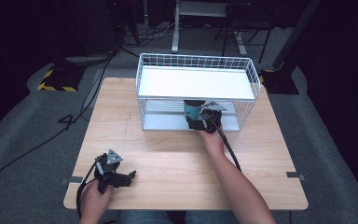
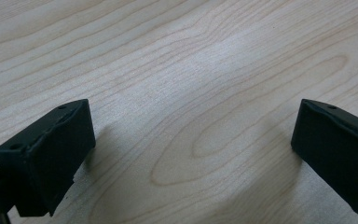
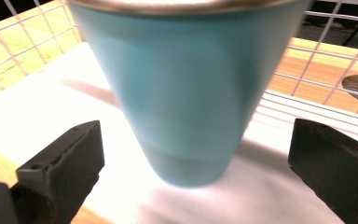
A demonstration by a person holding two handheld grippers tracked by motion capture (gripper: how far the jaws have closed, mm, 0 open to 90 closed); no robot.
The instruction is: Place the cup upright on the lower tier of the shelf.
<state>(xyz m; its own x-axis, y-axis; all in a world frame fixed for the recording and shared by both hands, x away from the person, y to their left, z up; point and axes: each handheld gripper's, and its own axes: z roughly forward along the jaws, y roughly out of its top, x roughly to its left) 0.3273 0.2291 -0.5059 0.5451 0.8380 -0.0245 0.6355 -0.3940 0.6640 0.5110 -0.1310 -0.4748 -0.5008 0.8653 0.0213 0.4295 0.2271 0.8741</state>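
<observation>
A teal tumbler (image 3: 186, 88) with a metal rim stands upright on the white lower shelf (image 3: 42, 107) of a white wire rack (image 1: 196, 88). In the high view the tumbler (image 1: 190, 111) shows under the rack's upper shelf. My right gripper (image 3: 193, 154) is open, its jaws wide to either side of the tumbler's base and apart from it. In the high view the right gripper (image 1: 205, 119) sits at the rack's front opening. My left gripper (image 2: 193, 140) is open over bare wood with nothing between its jaws. The high view has the left gripper (image 1: 121, 176) near the table's front left.
The wooden table (image 1: 168, 158) carries the two-tier rack at its back centre. Its upper shelf (image 1: 196, 83) is a white board with a wire rim. Wire mesh walls (image 3: 317, 51) close the rack's sides. Cables (image 1: 74, 121) and stand bases lie on the grey floor beyond.
</observation>
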